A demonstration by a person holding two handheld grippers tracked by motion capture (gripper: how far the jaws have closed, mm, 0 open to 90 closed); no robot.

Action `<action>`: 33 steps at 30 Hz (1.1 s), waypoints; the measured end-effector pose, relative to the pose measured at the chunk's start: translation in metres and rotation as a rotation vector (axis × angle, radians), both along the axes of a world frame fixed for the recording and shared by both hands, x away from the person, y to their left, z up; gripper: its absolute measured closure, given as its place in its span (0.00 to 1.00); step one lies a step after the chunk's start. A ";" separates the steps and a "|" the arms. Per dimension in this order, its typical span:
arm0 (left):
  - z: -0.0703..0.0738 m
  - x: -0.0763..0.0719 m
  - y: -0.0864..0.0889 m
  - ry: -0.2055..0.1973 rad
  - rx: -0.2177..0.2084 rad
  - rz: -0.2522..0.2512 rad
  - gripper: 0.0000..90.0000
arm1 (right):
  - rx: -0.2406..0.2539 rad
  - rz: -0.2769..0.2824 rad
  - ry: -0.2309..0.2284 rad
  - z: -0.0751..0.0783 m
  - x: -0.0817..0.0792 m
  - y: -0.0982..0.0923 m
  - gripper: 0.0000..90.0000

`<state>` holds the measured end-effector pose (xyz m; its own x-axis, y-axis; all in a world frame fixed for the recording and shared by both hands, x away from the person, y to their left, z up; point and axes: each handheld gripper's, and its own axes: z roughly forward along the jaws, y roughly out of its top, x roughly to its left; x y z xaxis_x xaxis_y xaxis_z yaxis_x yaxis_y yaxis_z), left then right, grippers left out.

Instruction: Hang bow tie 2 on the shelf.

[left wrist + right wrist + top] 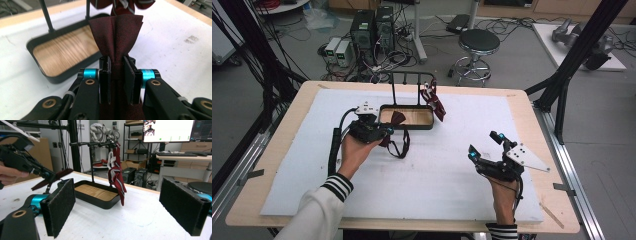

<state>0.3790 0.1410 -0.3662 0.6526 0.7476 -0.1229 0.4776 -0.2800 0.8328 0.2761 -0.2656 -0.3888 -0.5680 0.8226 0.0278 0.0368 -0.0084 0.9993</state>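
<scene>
A dark maroon bow tie [117, 32] is pinched at its middle knot by my left gripper [117, 75], which is shut on it. In the high view the bow tie [396, 120] hangs over the near left edge of a black tray [408, 125] with a wooden floor, its strap loop [401, 146] drooping onto the white mat. A red striped tie [435, 102] hangs from the black rack [412, 75] standing in the tray. My right gripper [484, 145] is open over the mat at the right, nothing between its pads [62, 205].
The white mat [452, 165] covers a wooden table [532, 120]. A black frame post [572, 60] rises at the right rear. A stool [478, 45] and computers [372, 30] stand on the floor behind the table.
</scene>
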 end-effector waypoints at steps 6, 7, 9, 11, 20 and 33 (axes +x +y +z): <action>0.013 -0.002 0.004 -0.089 -0.024 0.006 0.85 | 0.000 -0.002 0.000 0.000 0.000 0.000 0.14; 0.016 -0.003 0.005 -0.102 -0.027 0.004 0.85 | 0.001 -0.001 -0.001 0.000 0.000 0.000 0.14; 0.019 -0.002 0.007 -0.116 -0.028 0.003 0.85 | 0.001 -0.001 0.001 -0.001 0.000 0.000 0.14; 0.022 -0.002 0.008 -0.135 -0.032 0.009 0.85 | 0.000 -0.001 0.006 -0.001 0.000 0.000 0.14; 0.031 -0.002 0.012 -0.202 -0.040 0.016 0.85 | -0.002 0.001 0.007 -0.002 0.001 0.001 0.14; 0.050 0.005 0.014 -0.268 -0.056 0.050 0.85 | -0.003 0.000 0.014 -0.004 0.002 0.000 0.14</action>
